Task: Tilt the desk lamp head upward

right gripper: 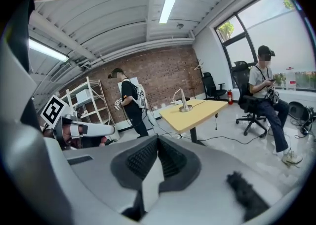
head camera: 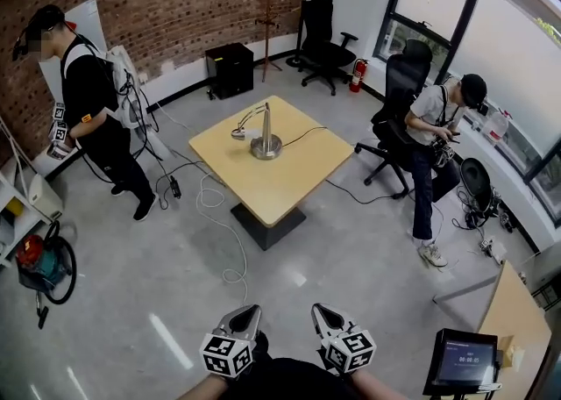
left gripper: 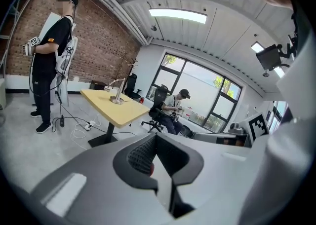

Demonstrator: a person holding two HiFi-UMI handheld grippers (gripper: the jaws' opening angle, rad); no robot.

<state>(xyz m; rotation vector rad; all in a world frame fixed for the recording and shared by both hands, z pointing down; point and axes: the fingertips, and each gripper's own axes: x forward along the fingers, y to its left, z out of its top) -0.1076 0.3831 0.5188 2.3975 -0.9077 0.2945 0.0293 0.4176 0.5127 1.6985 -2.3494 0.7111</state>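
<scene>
- A desk lamp [head camera: 264, 135] stands mid-desk on a yellow desk [head camera: 294, 181], its head dipping low over the top.
- The left hand-held gripper [head camera: 249, 310] and right hand-held gripper [head camera: 318, 310] hover well apart from the desk, jaws pressed together and empty.
- A standing person [head camera: 95, 100] waits by the brick wall [head camera: 158, 3]; a seated person [head camera: 429, 131] faces the window [head camera: 438, 3].

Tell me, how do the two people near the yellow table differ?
The person by the brick wall stands in a black shirt; the person by the window sits on a black chair in a light shirt, looking down at something in hand. Both wear dark trousers and dark headgear.
</scene>
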